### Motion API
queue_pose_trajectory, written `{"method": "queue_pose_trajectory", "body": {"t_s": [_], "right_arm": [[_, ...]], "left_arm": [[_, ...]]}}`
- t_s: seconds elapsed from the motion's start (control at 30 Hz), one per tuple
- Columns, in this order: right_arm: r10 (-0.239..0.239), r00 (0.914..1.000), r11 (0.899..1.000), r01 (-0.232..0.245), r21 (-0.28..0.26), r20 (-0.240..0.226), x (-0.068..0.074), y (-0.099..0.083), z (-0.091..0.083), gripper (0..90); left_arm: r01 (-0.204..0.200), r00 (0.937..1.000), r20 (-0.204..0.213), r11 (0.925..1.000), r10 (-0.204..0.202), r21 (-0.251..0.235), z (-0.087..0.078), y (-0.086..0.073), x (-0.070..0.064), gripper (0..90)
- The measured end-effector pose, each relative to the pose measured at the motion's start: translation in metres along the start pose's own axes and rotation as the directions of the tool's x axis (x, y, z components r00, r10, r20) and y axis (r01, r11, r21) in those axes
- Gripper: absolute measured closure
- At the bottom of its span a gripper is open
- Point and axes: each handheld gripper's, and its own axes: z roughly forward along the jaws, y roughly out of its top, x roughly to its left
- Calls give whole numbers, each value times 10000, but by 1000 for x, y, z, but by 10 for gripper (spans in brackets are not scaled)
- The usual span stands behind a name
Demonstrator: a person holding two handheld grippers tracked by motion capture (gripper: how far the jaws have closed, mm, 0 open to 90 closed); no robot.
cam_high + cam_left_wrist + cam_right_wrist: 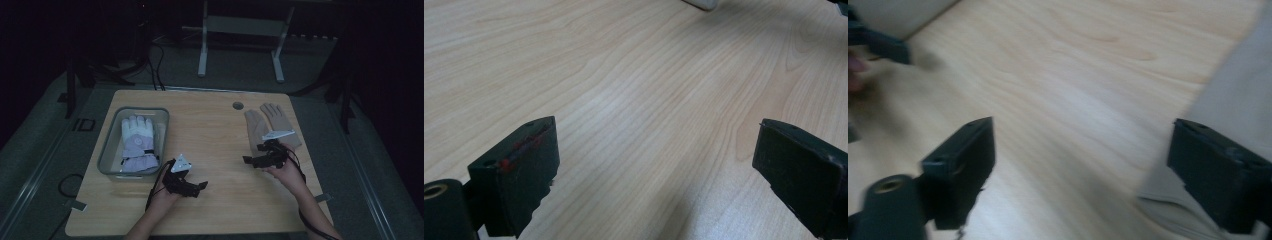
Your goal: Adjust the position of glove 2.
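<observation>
A pair of beige gloves (262, 125) lies flat on the back right of the wooden table (215, 130). White and lavender gloves (137, 140) lie in a grey bin (107, 147) on the left. My left gripper (199, 188) hovers near the front centre, open (654, 175), with bare wood between its jaws. My right gripper (250, 160) sits just in front of the beige gloves, open (1080, 175) over the wood. In the right gripper view a beige glove (1233, 95) lies beside the right-hand jaw, apart from it.
A round cable hole (238, 105) sits near the table's back edge. Bare wood stretches between the bin and the beige gloves. A metal frame (240, 40) stands on the floor behind the table. The left gripper (878, 42) shows far off in the right gripper view.
</observation>
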Motion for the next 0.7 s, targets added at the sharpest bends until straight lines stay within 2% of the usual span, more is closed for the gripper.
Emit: {"method": "queue_pose_trajectory", "body": {"t_s": [0.07, 0.13, 0.2, 0.3, 0.4, 0.5, 0.57, 0.67, 0.7], "right_arm": [[-21, 9998, 9998, 25, -184, 206, -9, 0, -1, 155], [48, 9986, 9996, -34, -283, 524, -19, 2, -1, 222], [-11, 9963, 9988, 53, -485, 863, -28, 3, 0, 248], [17, 9887, 9978, 83, -660, 1501, -43, 7, 4, 330], [136, 9776, 9986, -25, -530, 2101, -57, 9, 11, 373], [425, 9736, 9985, -335, -438, 2244, -72, 11, 20, 409], [538, 9748, 9979, -449, -457, 2165, -79, 14, 28, 426], [265, 9726, 9993, -199, -309, 2311, -84, 19, 39, 426], [142, 9695, 9995, -71, -298, 2447, -85, 20, 41, 426]], "left_arm": [[-111, 9999, -119, 9999, 112, 64, 1, -1, -1, 50], [-202, 9997, -133, 9998, 202, 7, 0, -1, -2, 50], [-245, 9996, -119, 9997, 244, -60, 0, -1, -3, 50], [-407, 9991, -150, 9991, 405, -149, 0, -2, -5, 50], [-424, 9990, -144, 9989, 422, -182, 0, -1, -5, 50], [-349, 9993, -109, 9993, 347, -165, 0, -2, -4, 50], [-335, 9994, -86, 9993, 333, -178, 0, -2, -3, 50], [-333, 9994, -67, 9993, 331, -174, 0, -2, -3, 50], [-339, 9994, -64, 9992, 338, -207, 0, -2, -4, 50]]}}
